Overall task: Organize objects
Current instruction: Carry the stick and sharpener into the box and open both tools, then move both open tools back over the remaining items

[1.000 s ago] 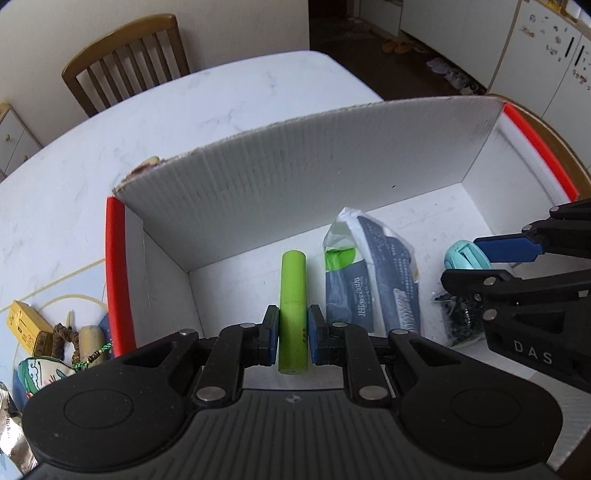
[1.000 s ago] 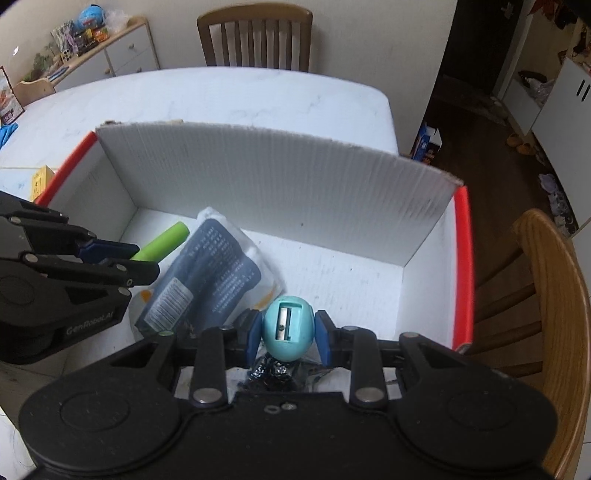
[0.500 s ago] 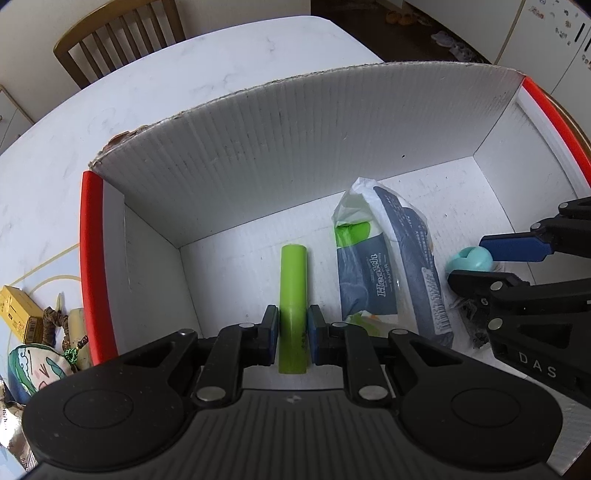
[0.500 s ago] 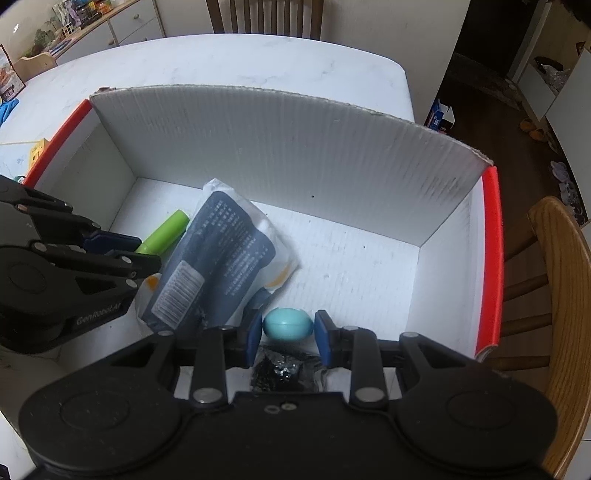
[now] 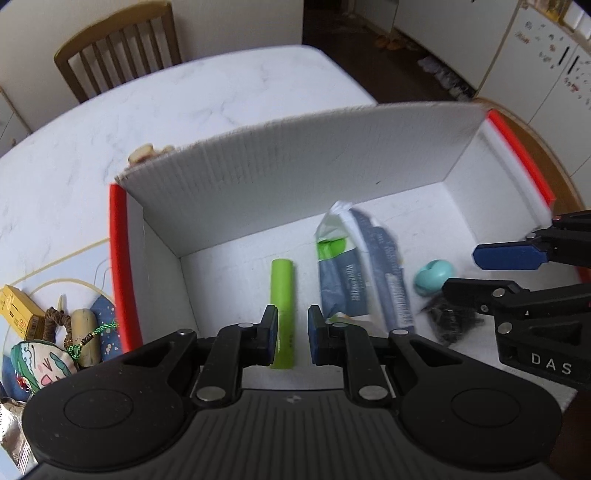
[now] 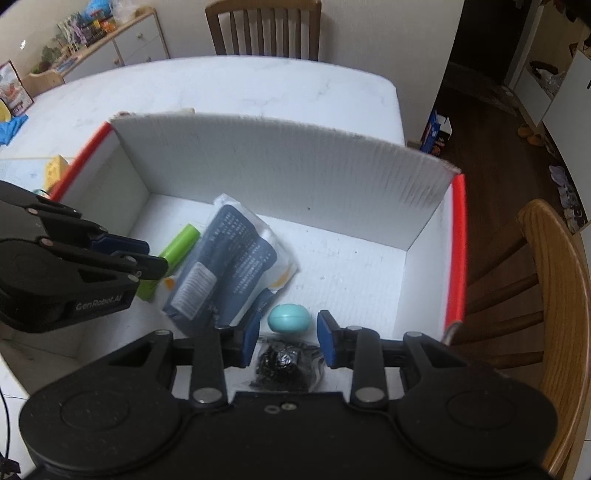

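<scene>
A white corrugated box (image 5: 295, 177) (image 6: 280, 166) with red side edges stands on the table. On its floor lie a green tube (image 5: 283, 291) (image 6: 181, 243), a blue-and-white pouch (image 5: 362, 273) (image 6: 229, 258), a teal egg-shaped sharpener (image 5: 432, 277) (image 6: 288, 319) and a black bundle (image 5: 450, 321) (image 6: 282, 363). My left gripper (image 5: 292, 334) (image 6: 155, 256) hangs just above the tube's near end. Its jaws are narrowly apart, with a gap beside the tube. My right gripper (image 6: 289, 339) (image 5: 461, 271) hovers over the sharpener, jaws opening and touching nothing.
Left of the box, a yellow carton (image 5: 14, 310), a cartoon-print pouch (image 5: 37, 362) and small trinkets lie on a mat. The marble table (image 5: 221, 103) stretches behind the box. Wooden chairs stand at the far side (image 6: 264, 26) and to the right (image 6: 554, 295).
The left gripper let go of the green tube and the right let go of the teal sharpener. Both now lie on the box floor. Both grippers dipped into the box, then lifted.
</scene>
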A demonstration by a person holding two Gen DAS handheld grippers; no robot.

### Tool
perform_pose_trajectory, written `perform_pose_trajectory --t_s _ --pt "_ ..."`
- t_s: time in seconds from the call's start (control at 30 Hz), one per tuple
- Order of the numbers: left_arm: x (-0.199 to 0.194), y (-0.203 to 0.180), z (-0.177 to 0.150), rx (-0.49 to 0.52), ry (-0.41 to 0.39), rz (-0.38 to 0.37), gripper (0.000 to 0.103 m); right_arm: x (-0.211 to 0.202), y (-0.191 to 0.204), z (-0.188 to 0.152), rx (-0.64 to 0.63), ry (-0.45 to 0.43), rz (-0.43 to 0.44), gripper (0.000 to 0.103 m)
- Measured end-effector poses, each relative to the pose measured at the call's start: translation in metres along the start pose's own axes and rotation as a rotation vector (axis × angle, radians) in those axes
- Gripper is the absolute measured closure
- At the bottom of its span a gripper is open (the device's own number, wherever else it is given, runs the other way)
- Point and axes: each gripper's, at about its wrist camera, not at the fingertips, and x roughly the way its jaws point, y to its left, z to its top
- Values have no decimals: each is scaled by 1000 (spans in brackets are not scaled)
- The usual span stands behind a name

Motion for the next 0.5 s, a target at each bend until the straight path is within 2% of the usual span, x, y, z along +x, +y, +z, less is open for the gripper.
perform_pose_trajectory --t_s 0.23,0.3,0.5 --pt "-38 -7 -8 9 -123 -34 87 -34 3 -5 33 -89 45 69" --pt "-50 -4 -12 -5 -158 -28 87 -44 7 -7 38 -120 54 69" --pt "-78 14 -28 -40 -241 -80 87 -75 20 -15 53 -210 76 69"
